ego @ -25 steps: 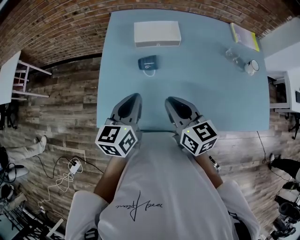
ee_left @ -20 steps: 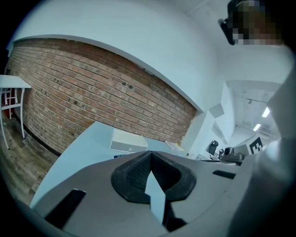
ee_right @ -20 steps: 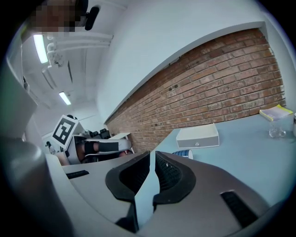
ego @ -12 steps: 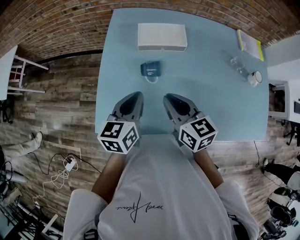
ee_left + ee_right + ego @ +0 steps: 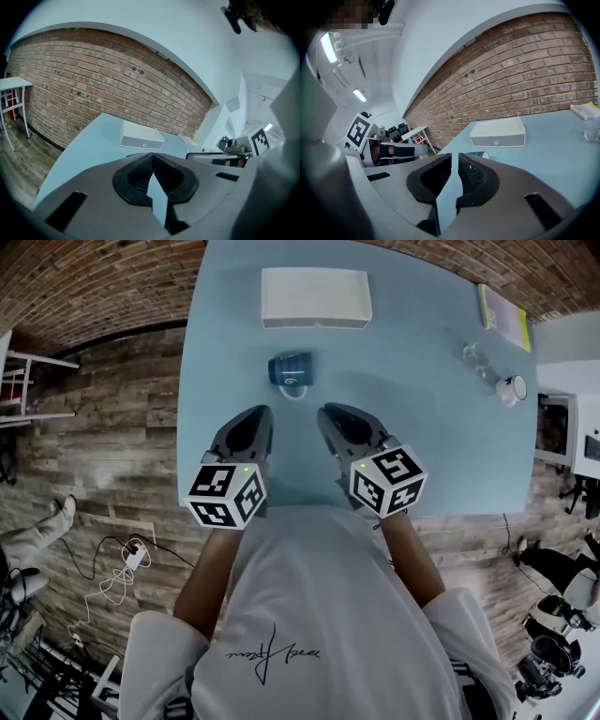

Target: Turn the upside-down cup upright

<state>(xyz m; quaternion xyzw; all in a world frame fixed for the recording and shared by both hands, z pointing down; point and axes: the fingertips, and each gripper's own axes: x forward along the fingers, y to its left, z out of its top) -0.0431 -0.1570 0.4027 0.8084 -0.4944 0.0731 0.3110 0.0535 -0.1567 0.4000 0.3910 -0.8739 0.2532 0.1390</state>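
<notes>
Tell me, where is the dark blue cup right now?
In the head view the dark blue cup sits on the blue table, between the white box and the tips of the left hand-held gripper and right hand-held gripper.

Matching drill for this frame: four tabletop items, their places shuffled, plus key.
Things:
1. dark blue cup
2. white box
3. yellow-edged book
4. clear glass

Places:
A. far right corner of the table
B. along the far edge, left of centre
C. right side, beside a small white mug
D. mid-table, just in front of the white box

Pairs: 1-D; 2-B; 3-A; 4-C
</notes>
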